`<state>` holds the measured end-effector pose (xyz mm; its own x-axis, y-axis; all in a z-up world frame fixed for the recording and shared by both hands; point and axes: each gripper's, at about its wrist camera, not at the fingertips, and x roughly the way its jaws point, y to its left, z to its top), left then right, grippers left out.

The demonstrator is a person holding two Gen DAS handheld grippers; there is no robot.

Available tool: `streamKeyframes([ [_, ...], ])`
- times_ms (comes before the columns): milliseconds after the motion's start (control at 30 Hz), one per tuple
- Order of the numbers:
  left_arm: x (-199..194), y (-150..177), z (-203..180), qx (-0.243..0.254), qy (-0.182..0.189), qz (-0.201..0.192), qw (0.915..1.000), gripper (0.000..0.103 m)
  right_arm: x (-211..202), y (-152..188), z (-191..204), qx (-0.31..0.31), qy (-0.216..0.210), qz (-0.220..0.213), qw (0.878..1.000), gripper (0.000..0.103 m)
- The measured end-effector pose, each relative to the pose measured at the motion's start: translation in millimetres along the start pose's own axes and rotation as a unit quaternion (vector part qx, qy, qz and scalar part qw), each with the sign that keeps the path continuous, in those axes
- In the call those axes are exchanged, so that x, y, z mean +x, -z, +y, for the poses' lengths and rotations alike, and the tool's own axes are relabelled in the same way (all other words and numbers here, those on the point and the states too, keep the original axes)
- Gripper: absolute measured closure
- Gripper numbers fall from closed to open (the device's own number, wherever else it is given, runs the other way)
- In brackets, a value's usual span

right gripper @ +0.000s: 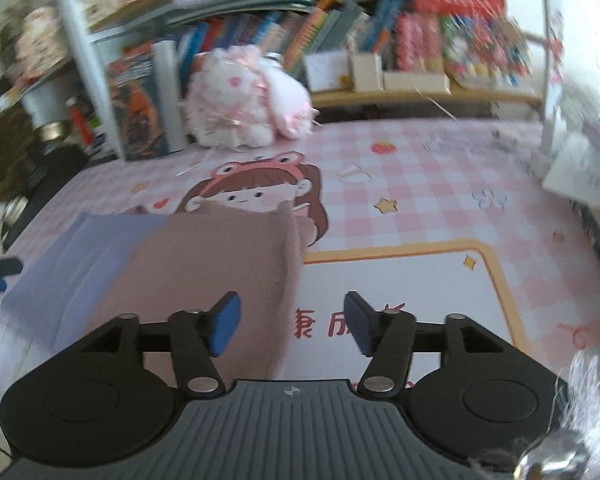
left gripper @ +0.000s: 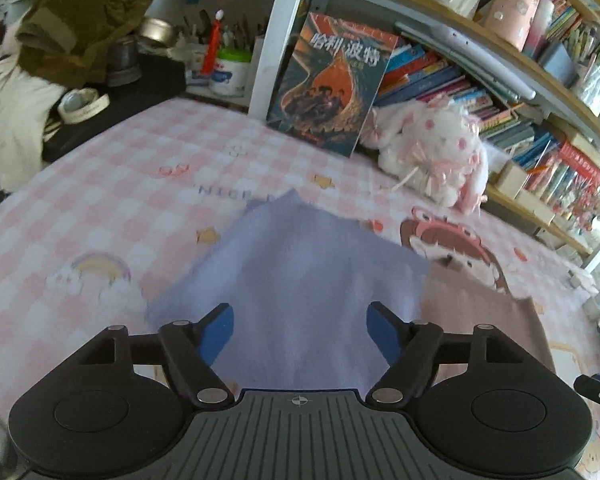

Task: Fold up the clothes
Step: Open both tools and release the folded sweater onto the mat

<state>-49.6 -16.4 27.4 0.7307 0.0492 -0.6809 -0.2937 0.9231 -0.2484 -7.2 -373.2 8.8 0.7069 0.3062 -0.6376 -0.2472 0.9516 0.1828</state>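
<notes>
Lavender cloth (left gripper: 300, 280) and a dusty-pink cloth (right gripper: 220, 272) lie side by side, touching, on a table covered by a pink-checked mat (left gripper: 100, 200) with cartoon prints. We hold 2 grippers above them. Our left gripper (left gripper: 300, 328) hangs over the near part of the lavender piece, its blue pads spread wide with nothing pinched between them. Our right gripper (right gripper: 292, 326) is also parted and empty; the pink cloth's right edge runs between its jaws without either pad pressing on it.

We judge that both pieces sit folded or part-folded and that the next pinch has not begun. To do it well, we should lower each gripper onto a single clean edge or corner, catch every layer there, and lift both ends together so the fold stays square and the neighbouring cloth is not dragged.

The left wrist view alone shows the lavender cloth's far corner, an olive garment (left gripper: 80, 20) heaped at the table's back left, and an upright book (left gripper: 332, 84) face on. The right wrist view alone shows the pink cloth's raised far edge and the orange-bordered panel (right gripper: 420, 288) beside it. A white-and-pink plush toy (right gripper: 248, 100) appears in both views, before the bookshelves (left gripper: 500, 80).
</notes>
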Motion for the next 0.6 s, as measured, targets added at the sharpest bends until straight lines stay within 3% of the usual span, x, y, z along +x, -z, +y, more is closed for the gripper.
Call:
streamKeyframes([
  [67, -6.0, 9.4, -5.4, -0.009, -0.006, 0.002, 0.9999, 0.024, -8.5, 5.2, 4.7, -0.025, -0.008, -0.002, 1.0, 0.038],
  [300, -24.5, 47.4, -20.4, -0.035, -0.03, 0.021, 0.9987, 0.019, -18.0, 28.5, 0.9, -0.043, -0.046, 0.033, 0.997, 0.038],
  [500, -34.8, 70.5, -39.3, 0.017, -0.095, 0.028, 0.9949, 0.018, -23.4, 42.0, 5.4, -0.069, -0.045, 0.051, 0.995, 0.034],
  [600, -40.9, 73.8, -48.5, 0.049, -0.098, 0.03, 0.9935, 0.018, -25.1, 48.0, 13.3, -0.096, -0.045, 0.058, 0.993, 0.029],
])
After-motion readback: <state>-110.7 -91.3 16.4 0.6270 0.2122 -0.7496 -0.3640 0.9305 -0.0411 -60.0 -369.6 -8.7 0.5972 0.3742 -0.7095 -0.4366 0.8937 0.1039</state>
